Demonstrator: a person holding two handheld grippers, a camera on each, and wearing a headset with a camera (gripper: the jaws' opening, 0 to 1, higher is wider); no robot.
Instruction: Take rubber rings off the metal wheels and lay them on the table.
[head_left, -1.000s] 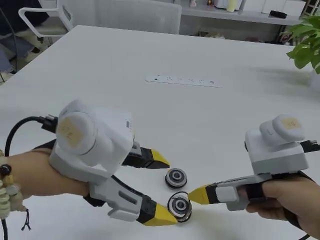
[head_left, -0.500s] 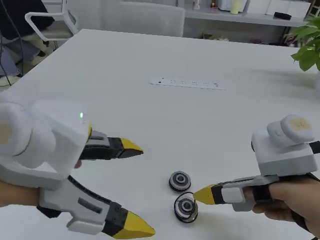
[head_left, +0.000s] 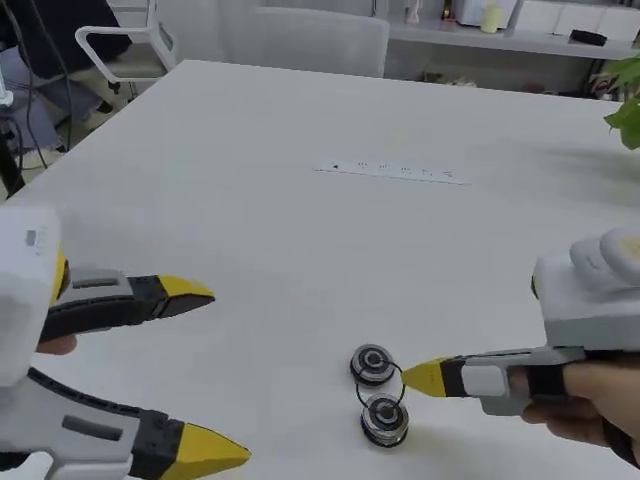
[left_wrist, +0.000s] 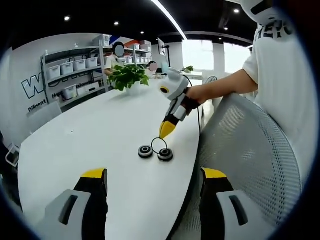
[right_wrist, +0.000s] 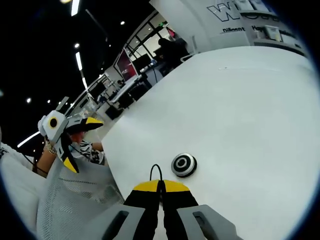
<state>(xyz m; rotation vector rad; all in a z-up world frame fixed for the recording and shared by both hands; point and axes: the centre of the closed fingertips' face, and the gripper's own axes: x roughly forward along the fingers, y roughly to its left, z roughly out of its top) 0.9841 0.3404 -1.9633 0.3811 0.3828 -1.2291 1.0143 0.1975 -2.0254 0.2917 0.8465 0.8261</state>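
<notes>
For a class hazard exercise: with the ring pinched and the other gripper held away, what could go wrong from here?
The right gripper pinches the thin rubber ring only at its tips, so it may slip free. The left gripper is open, apart from the wheels, so a snagging ring could drag one toward the table edge nearby.

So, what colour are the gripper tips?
Yellow, as on the right gripper; clearest in the head view.
</notes>
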